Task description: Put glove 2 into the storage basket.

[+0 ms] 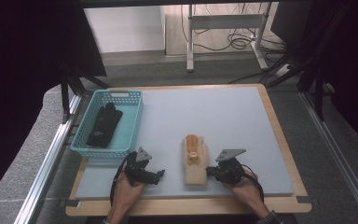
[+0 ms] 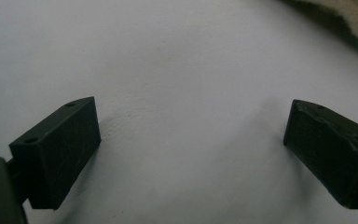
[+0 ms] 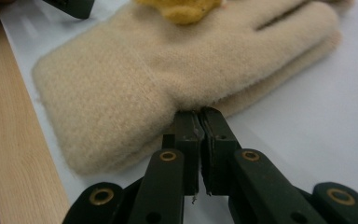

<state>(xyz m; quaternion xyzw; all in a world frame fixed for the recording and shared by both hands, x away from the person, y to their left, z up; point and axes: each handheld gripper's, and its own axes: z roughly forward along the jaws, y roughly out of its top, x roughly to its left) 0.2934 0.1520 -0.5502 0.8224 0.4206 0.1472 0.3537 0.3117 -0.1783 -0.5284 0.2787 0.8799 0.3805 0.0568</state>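
Observation:
A beige knitted glove (image 1: 195, 161) lies flat on the grey mat (image 1: 223, 116) near the front edge, with a yellow-orange knit piece (image 1: 192, 141) on its finger end. My right gripper (image 1: 209, 171) comes in from the glove's right side. In the right gripper view its jaws are pressed together, their tips (image 3: 198, 114) pinching the edge of the glove (image 3: 158, 70) near the cuff; the yellow piece (image 3: 182, 9) lies beyond. My left gripper (image 1: 161, 173) rests left of the glove, apart from it. Its jaws (image 2: 191, 140) stand open over bare mat.
A light blue basket (image 1: 135, 126) sits at the mat's left side with a black glove (image 1: 103, 125) inside. The wooden table edge (image 1: 191, 205) runs along the front. Metal rails flank the table on both sides.

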